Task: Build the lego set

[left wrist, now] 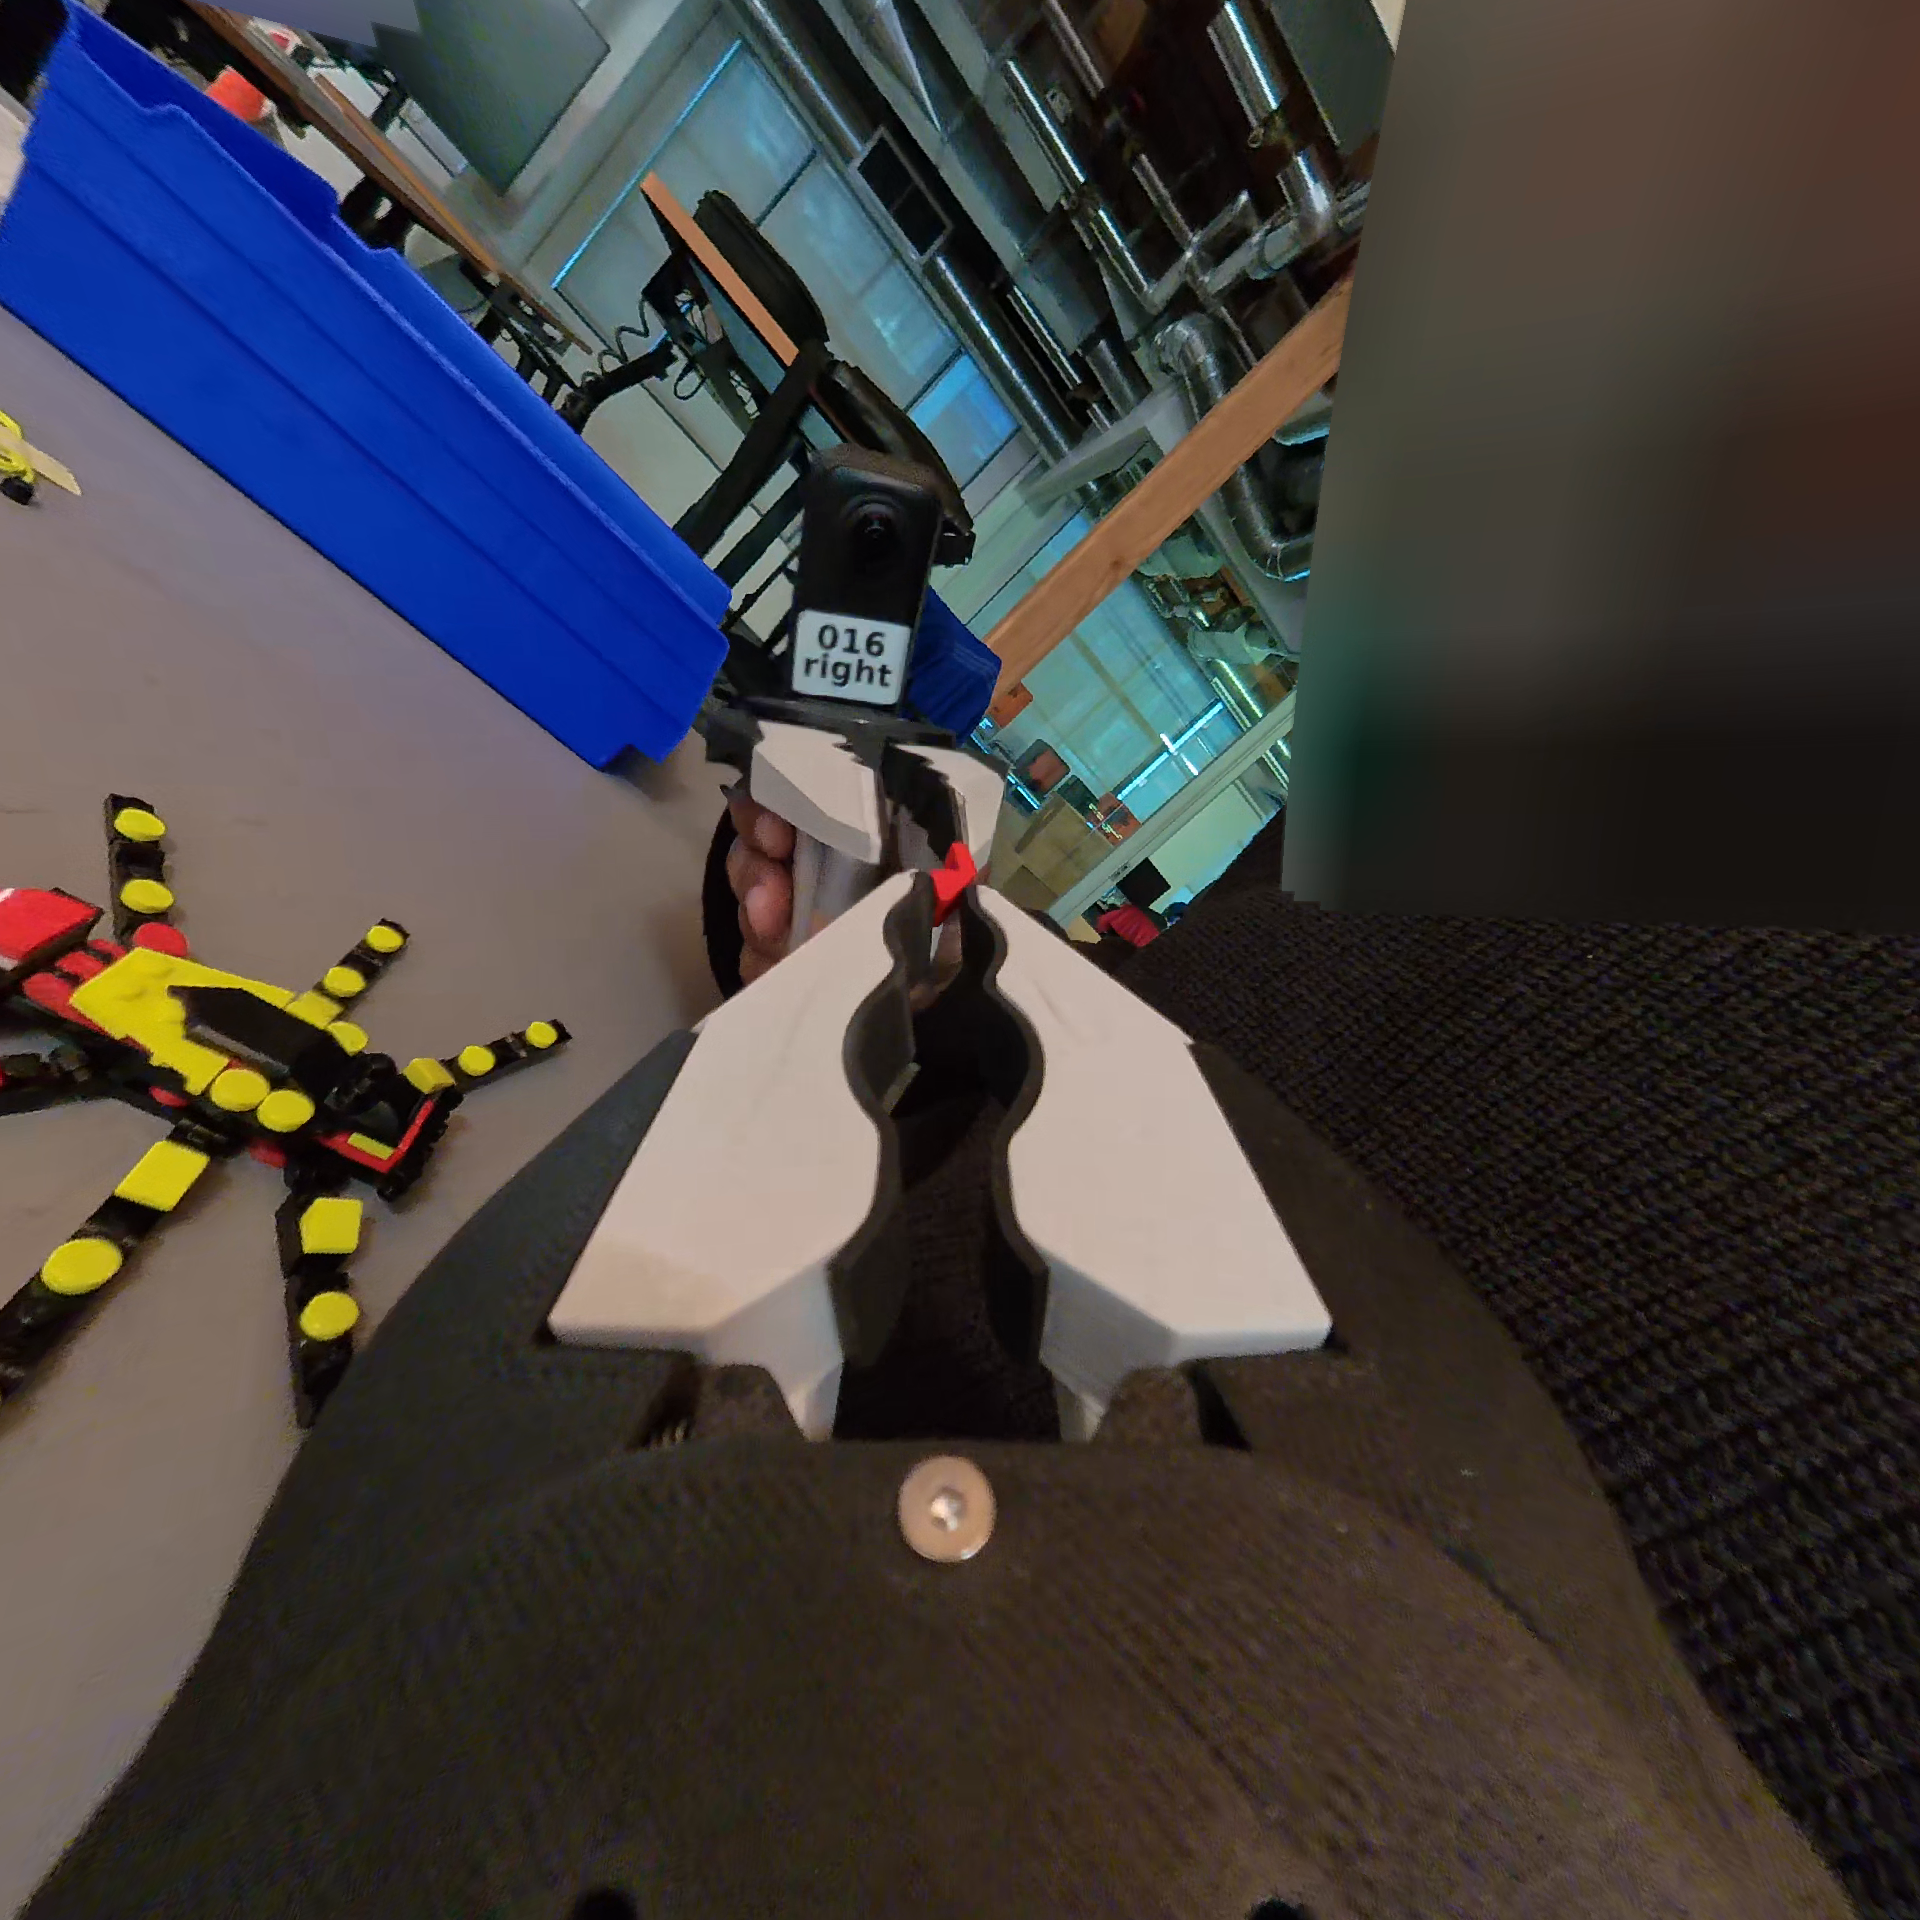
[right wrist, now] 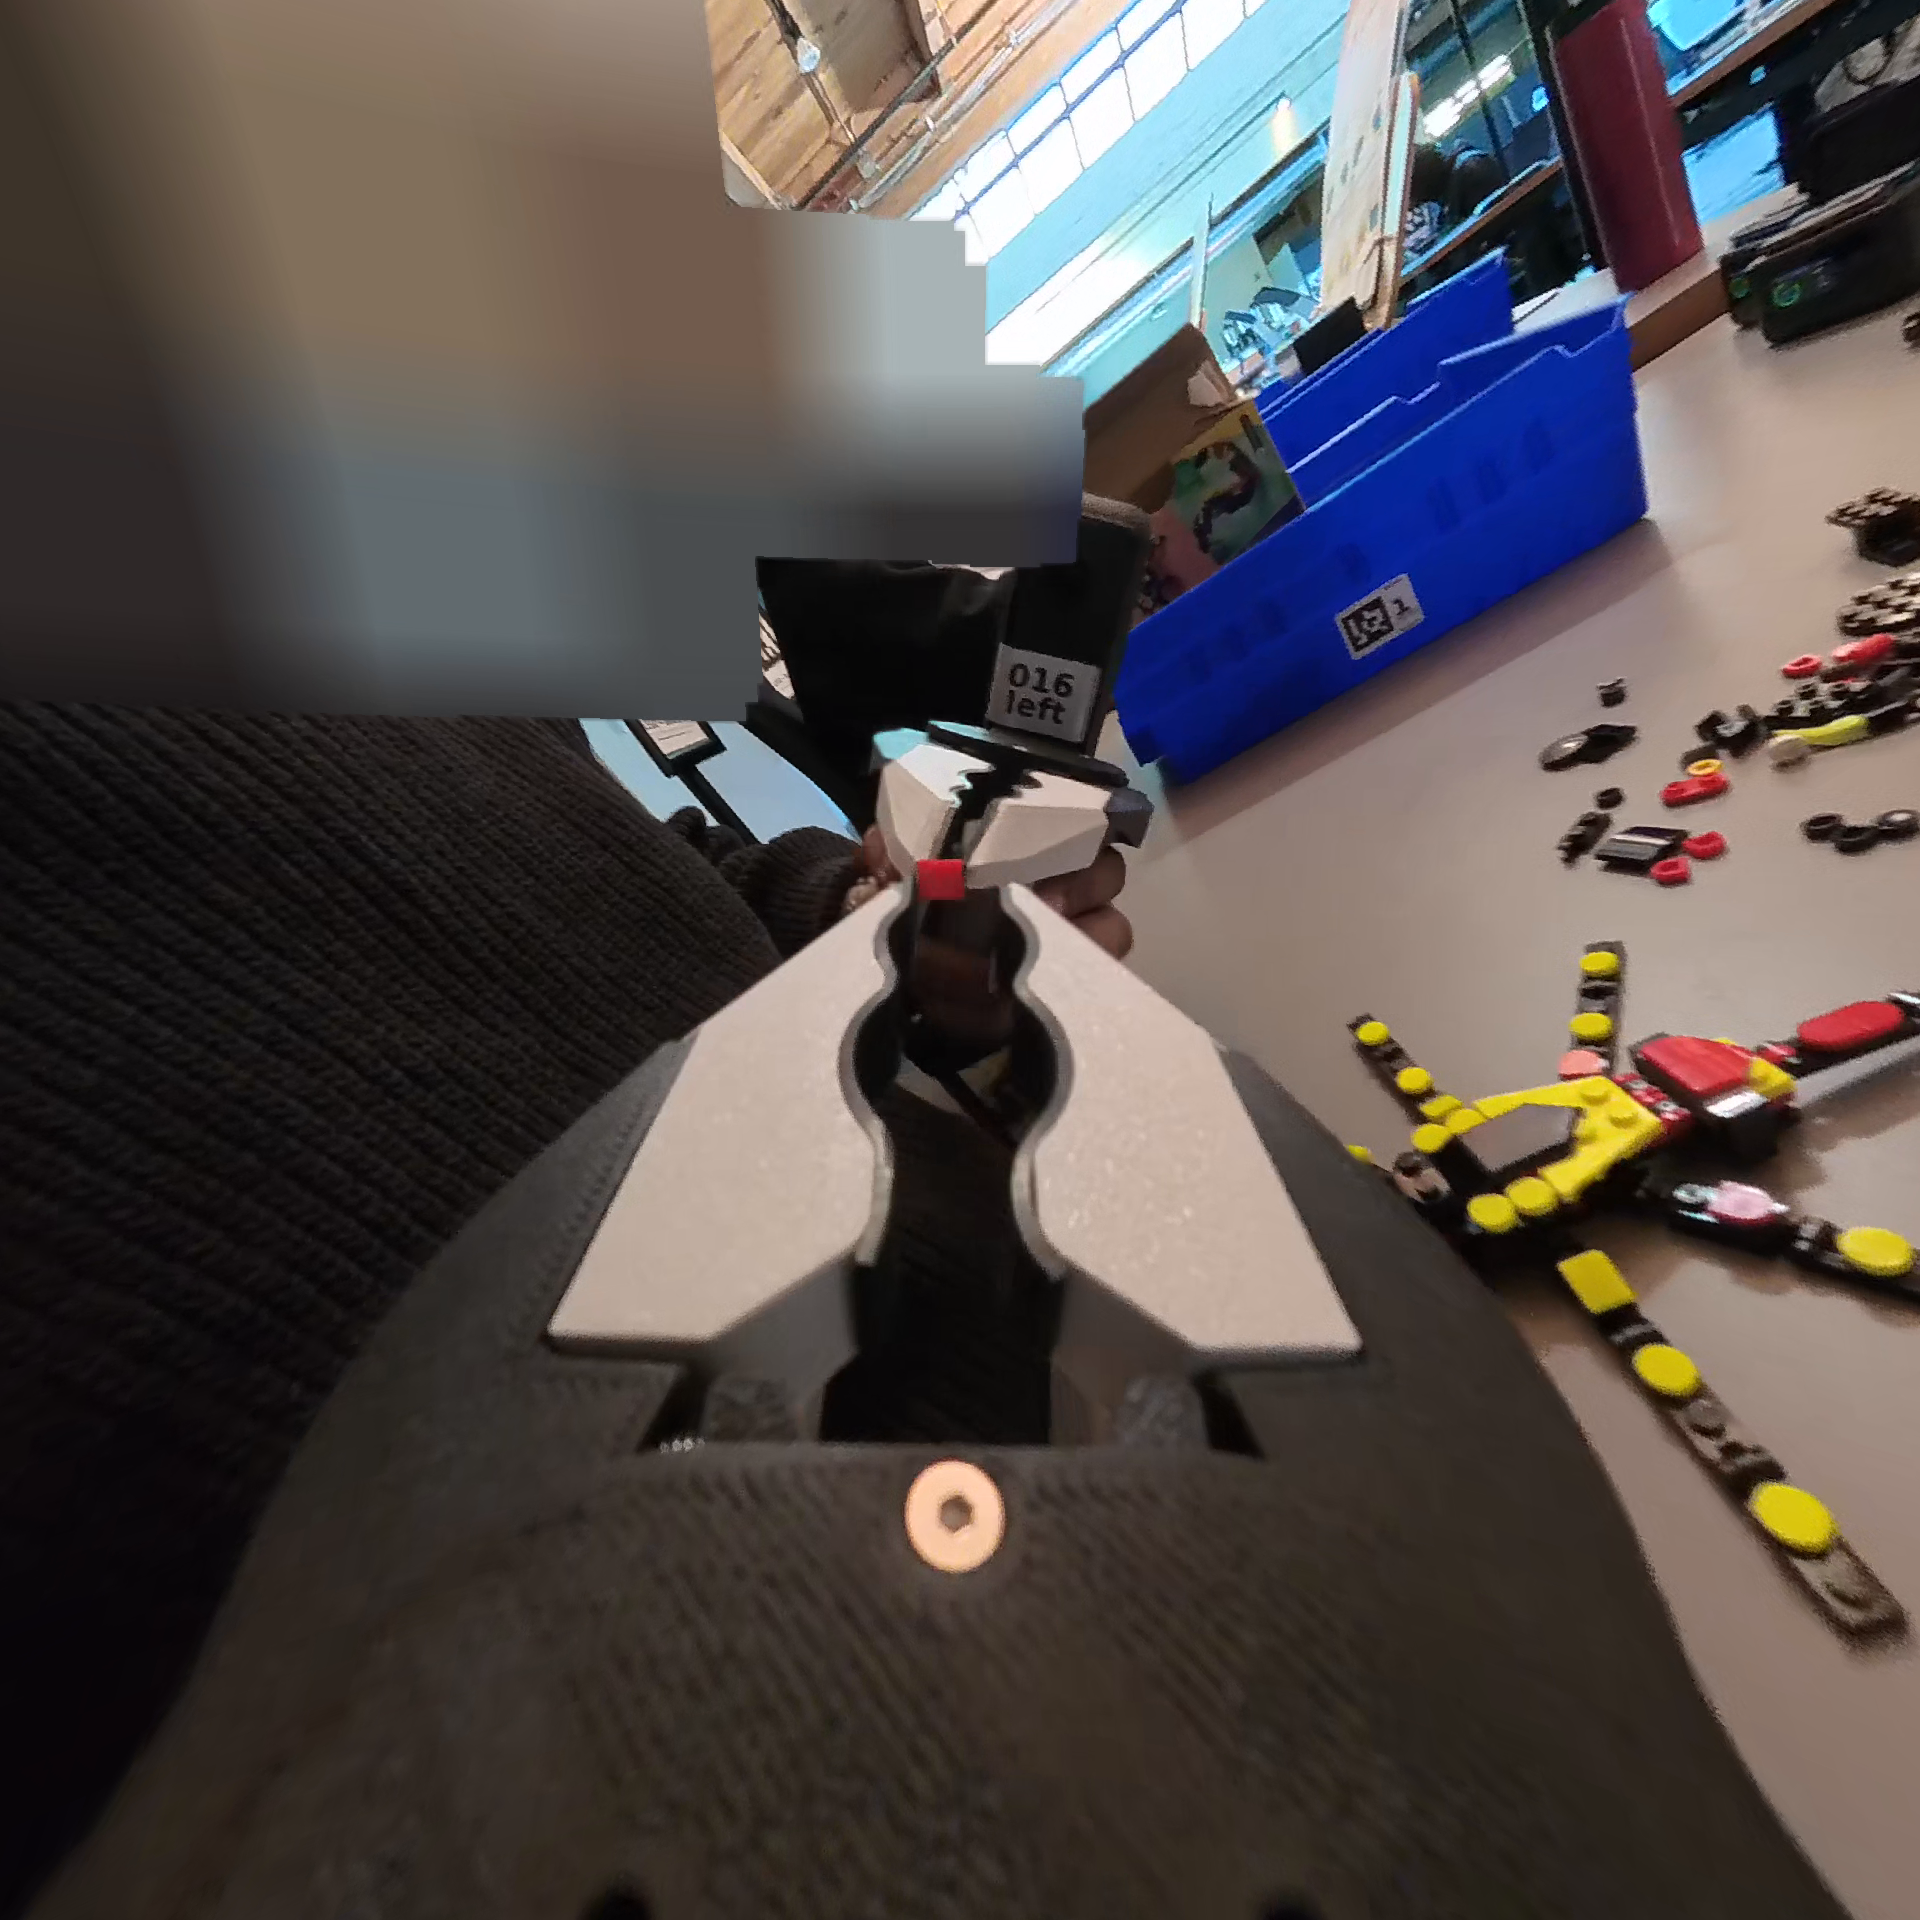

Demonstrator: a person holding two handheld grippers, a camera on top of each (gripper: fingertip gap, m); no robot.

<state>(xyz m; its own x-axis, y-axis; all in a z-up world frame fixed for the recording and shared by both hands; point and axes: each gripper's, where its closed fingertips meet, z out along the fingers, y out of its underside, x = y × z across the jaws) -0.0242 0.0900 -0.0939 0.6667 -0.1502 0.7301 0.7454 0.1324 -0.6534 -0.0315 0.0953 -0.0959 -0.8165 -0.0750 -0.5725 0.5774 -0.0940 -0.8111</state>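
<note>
Grey table (right wrist: 1351,935) carries the work, with a workshop of windows and pipes behind it. Held above its near edge, the two grippers meet tip to tip. The left gripper (left wrist: 940,902) is almost closed on one small red piece (left wrist: 951,871). The right gripper (right wrist: 940,902) has its tips nearly together at the same red piece; I cannot tell if it grips it. In the left wrist view the lego model (left wrist: 208,1049), black, yellow and red with long arms, lies at 9 o'clock, and a blue bin (left wrist: 343,395) stands at 11 o'clock. In the right wrist view two blue bins (right wrist: 1455,540) stand at 1 o'clock, many loose pieces (right wrist: 1714,769) lie at 2 o'clock. A dark knitted sleeve (right wrist: 312,1039) fills 9 o'clock. Bare table lies between model and bins.
</note>
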